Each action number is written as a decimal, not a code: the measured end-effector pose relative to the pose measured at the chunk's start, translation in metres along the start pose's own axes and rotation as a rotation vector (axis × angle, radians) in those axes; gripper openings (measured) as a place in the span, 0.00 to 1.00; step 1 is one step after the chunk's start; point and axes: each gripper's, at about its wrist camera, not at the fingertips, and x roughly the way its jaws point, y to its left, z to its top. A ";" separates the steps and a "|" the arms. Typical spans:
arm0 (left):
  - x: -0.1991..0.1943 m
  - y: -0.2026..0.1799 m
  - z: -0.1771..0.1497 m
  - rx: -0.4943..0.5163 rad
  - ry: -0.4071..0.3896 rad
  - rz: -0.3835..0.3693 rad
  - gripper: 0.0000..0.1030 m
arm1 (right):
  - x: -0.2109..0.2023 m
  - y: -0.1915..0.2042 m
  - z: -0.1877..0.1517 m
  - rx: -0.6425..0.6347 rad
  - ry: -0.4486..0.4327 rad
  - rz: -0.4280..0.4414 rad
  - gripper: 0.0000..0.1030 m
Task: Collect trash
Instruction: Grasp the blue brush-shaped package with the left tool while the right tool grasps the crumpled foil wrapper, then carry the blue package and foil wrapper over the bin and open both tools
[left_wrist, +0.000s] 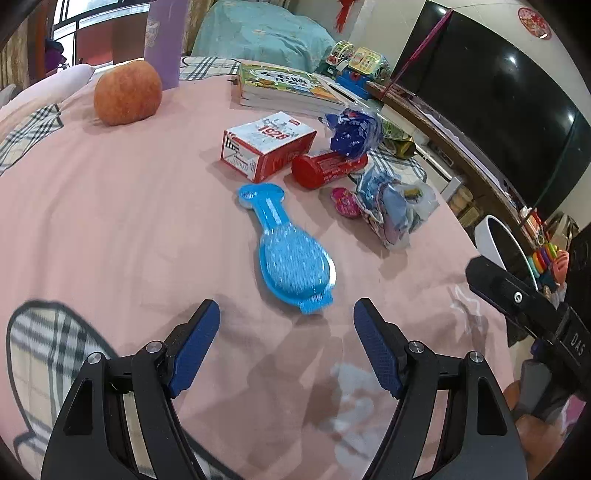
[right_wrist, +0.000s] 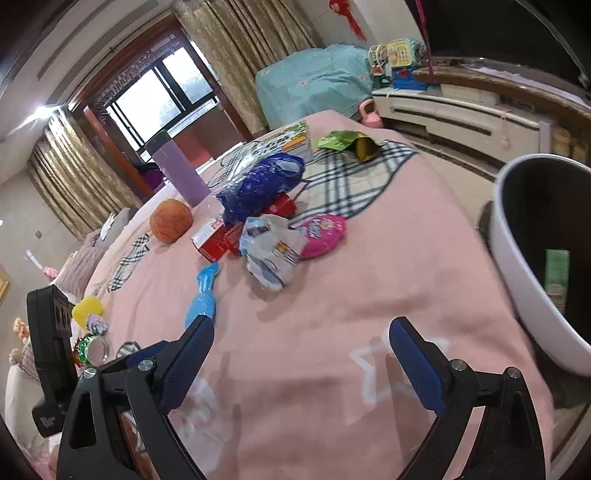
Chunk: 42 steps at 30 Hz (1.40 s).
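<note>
Litter lies on a pink bedspread (left_wrist: 110, 206): a crumpled blue wrapper (left_wrist: 352, 131), a clear bag of wrappers (left_wrist: 395, 206), a pink packet (left_wrist: 345, 201) and a green-yellow packet (right_wrist: 349, 142). From the right wrist I see the blue wrapper (right_wrist: 262, 186), the clear bag (right_wrist: 273, 245) and the pink packet (right_wrist: 323, 230) too. A white bin (right_wrist: 535, 258) with a green carton (right_wrist: 557, 275) inside stands at the bed's right edge. My left gripper (left_wrist: 286, 314) is open just short of a blue hairbrush (left_wrist: 291, 254). My right gripper (right_wrist: 301, 330) is open over bare spread, holding nothing.
A red-and-white box (left_wrist: 266, 144), a red tin (left_wrist: 327, 168), an orange fruit (left_wrist: 127, 92), stacked books (left_wrist: 288, 88) and a purple bottle (right_wrist: 177, 171) also lie on the bed. A television (left_wrist: 495, 96) and low cabinet (right_wrist: 461, 110) line the right side.
</note>
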 end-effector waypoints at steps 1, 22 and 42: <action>0.002 -0.001 0.003 0.006 0.001 0.005 0.75 | 0.004 0.003 0.003 -0.006 0.001 0.003 0.93; 0.019 -0.007 0.016 0.104 -0.025 0.007 0.44 | 0.051 0.004 0.021 -0.022 0.053 0.020 0.23; -0.017 -0.062 -0.015 0.162 -0.047 -0.121 0.43 | -0.035 -0.034 -0.017 0.073 -0.048 -0.052 0.23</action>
